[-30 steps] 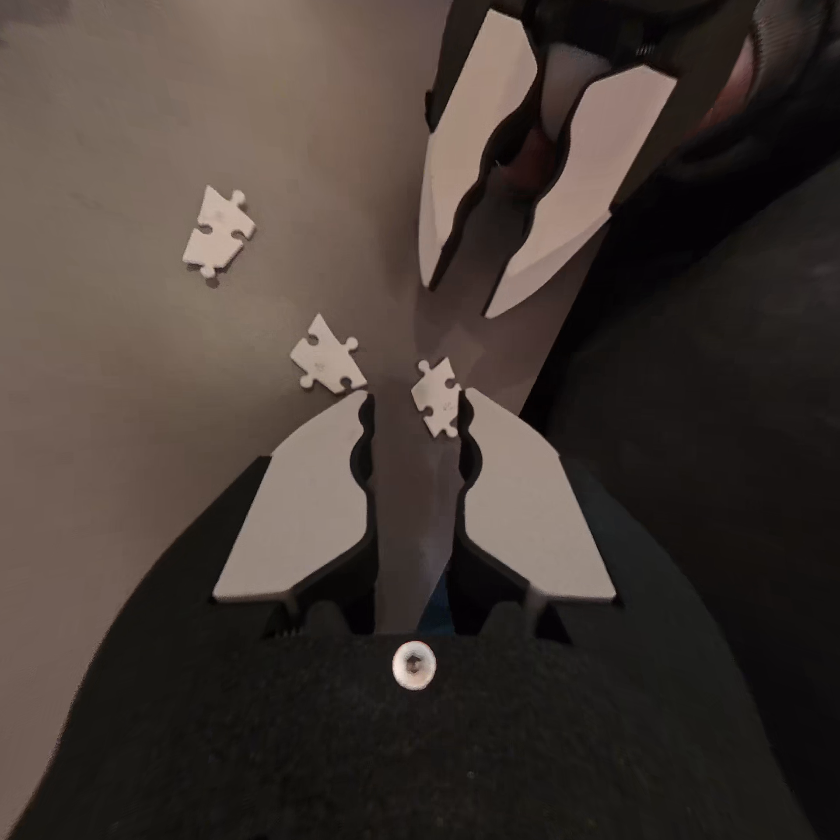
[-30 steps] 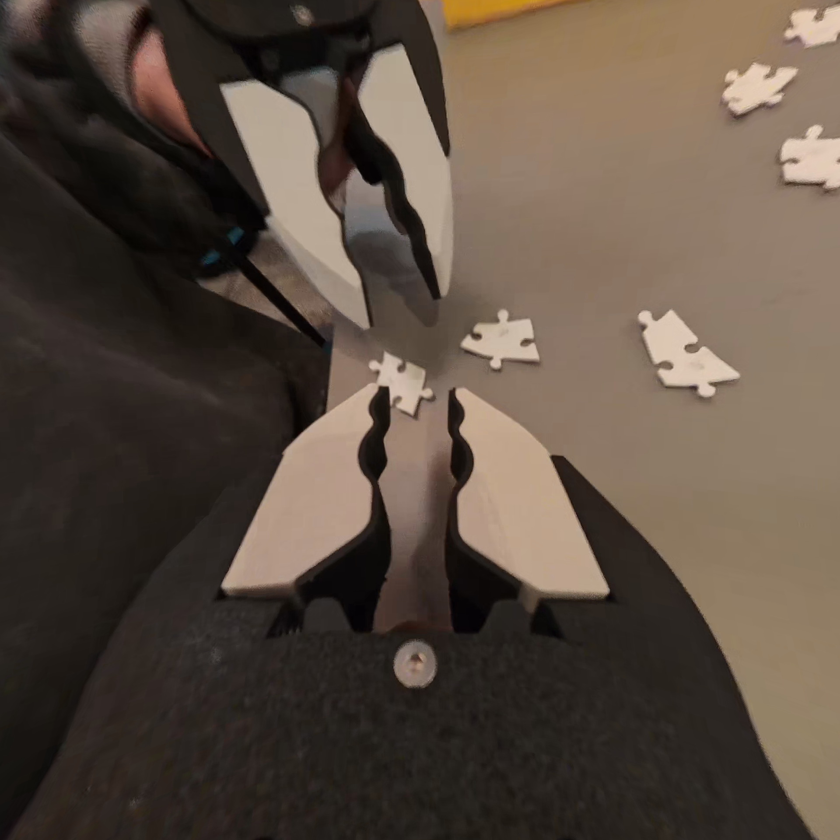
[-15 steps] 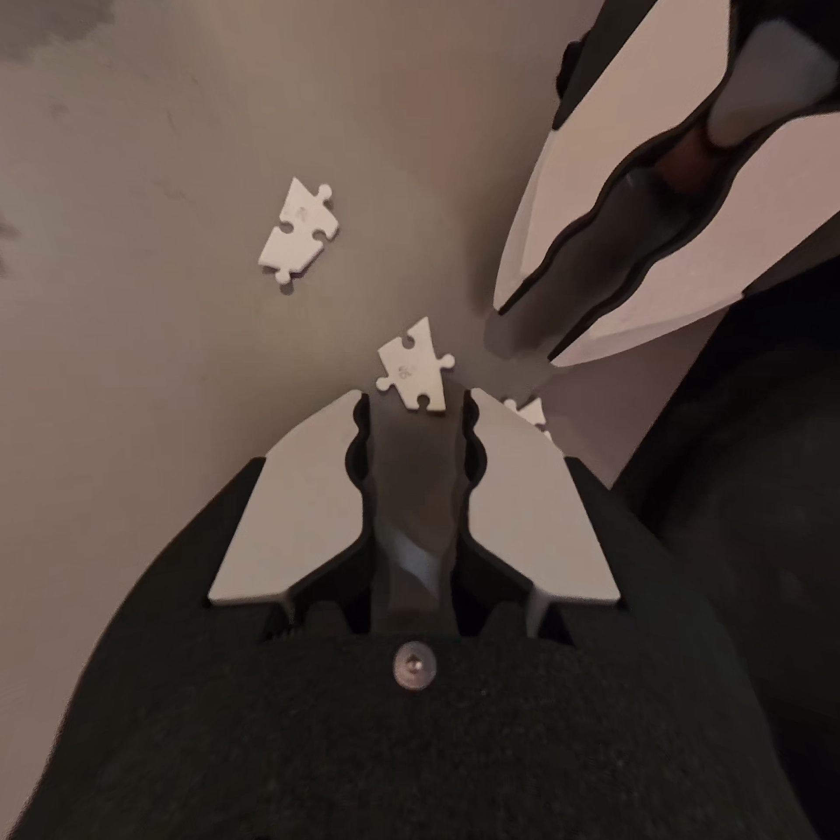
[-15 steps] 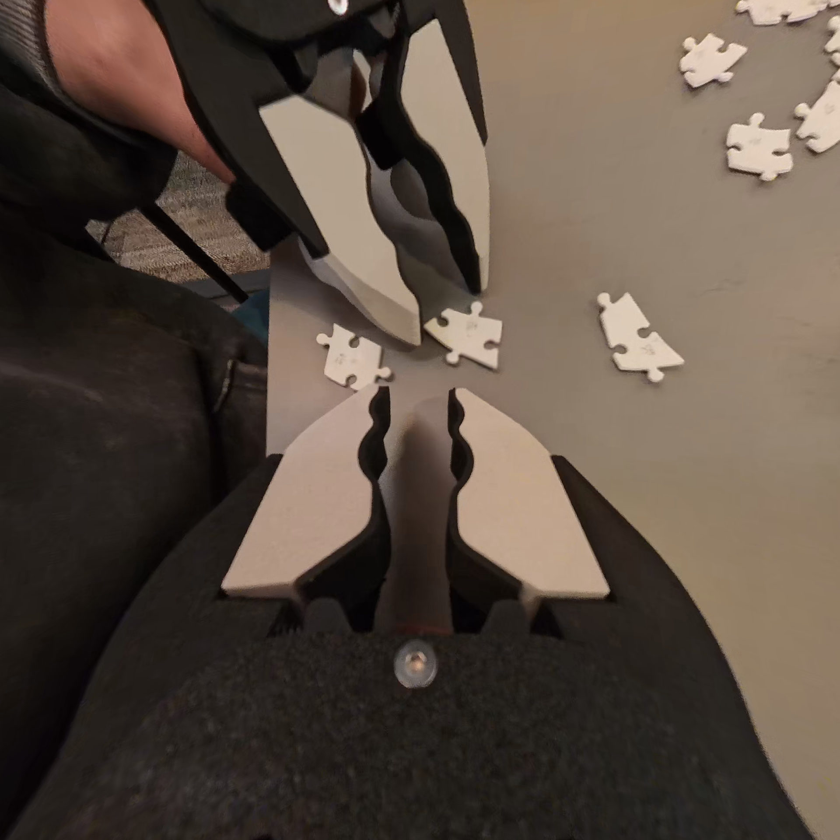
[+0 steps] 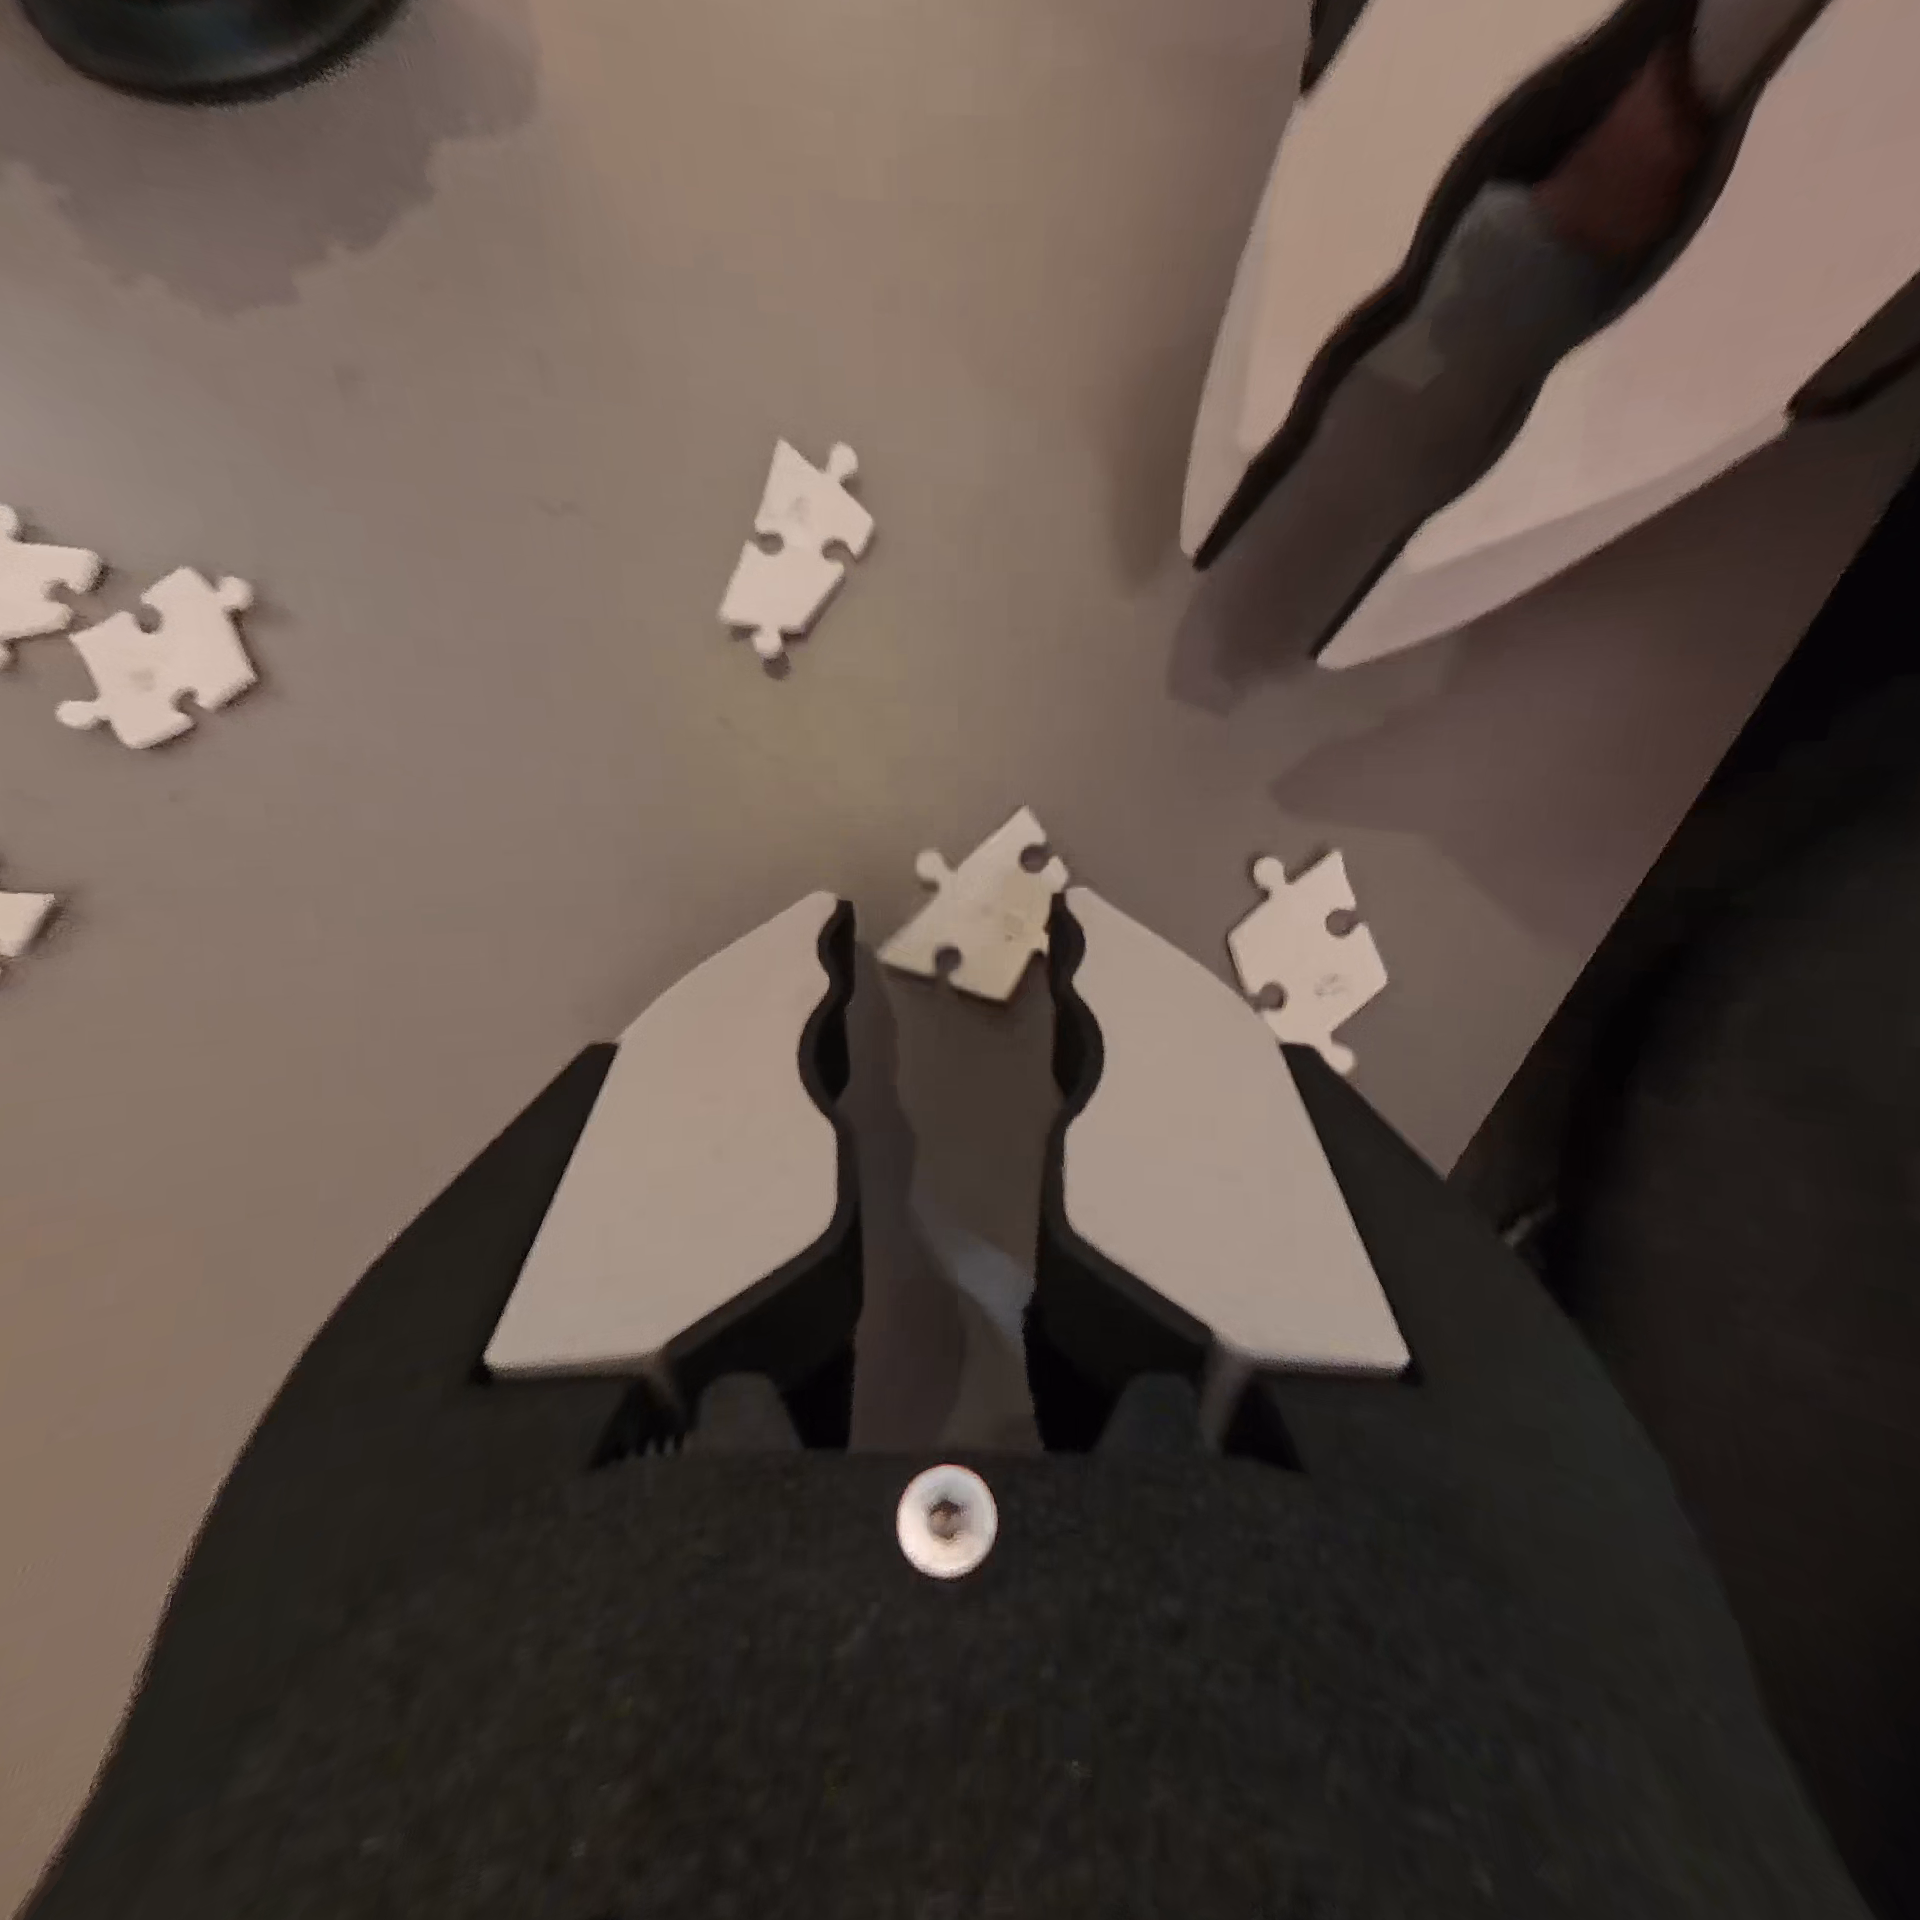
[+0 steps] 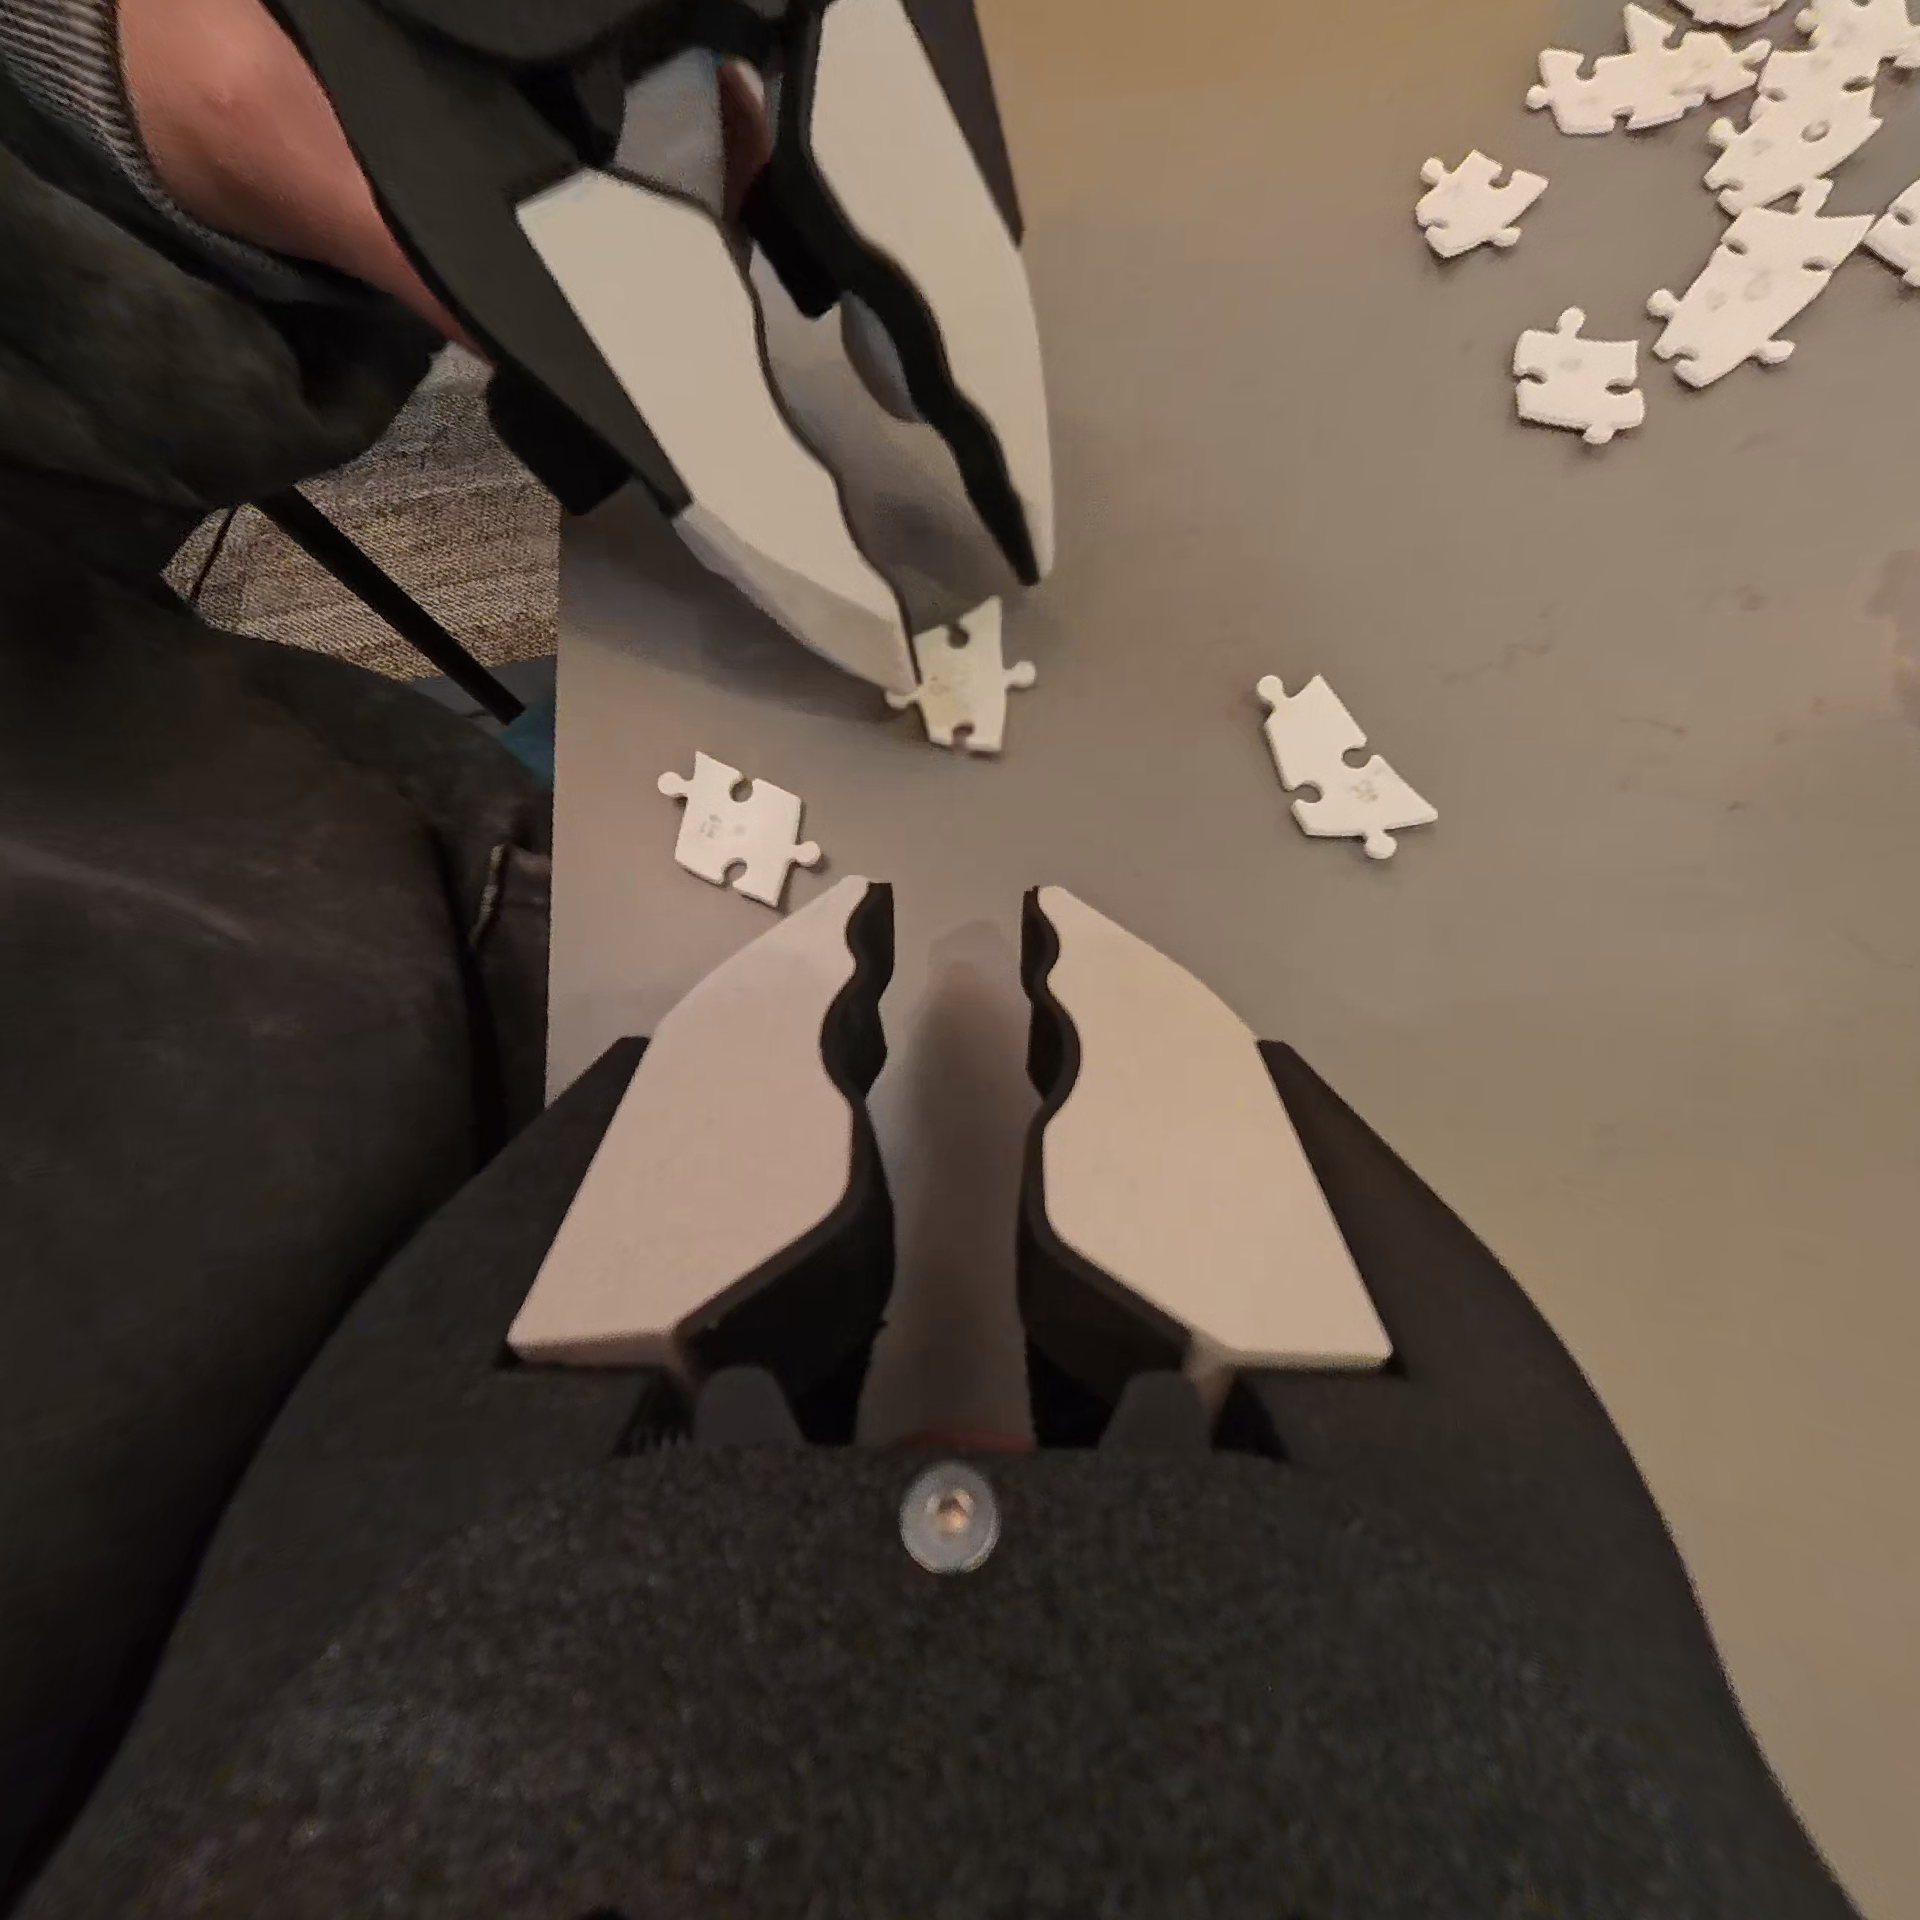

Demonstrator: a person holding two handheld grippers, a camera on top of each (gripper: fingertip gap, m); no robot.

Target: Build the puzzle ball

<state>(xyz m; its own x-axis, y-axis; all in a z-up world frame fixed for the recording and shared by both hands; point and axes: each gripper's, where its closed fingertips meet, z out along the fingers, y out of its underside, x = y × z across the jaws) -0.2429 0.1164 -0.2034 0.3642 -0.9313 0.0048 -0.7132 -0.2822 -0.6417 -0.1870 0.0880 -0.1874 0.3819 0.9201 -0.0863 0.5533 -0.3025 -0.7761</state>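
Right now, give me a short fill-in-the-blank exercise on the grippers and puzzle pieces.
1. The left gripper has its tips at a white puzzle ____.
2. The right gripper is open and holds ____.
3. The loose puzzle pieces are coloured ____.
4. The pieces lie on a grey ____.

Missing words: piece; nothing; white; table

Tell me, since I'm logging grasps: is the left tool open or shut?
Open. The left tool shows a clear gap between its fingers, with a white puzzle piece lying at the tips, not pinched.

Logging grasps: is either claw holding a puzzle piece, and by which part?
Nothing is held. Left claw is open over a flat piece; right claw is open, empty.
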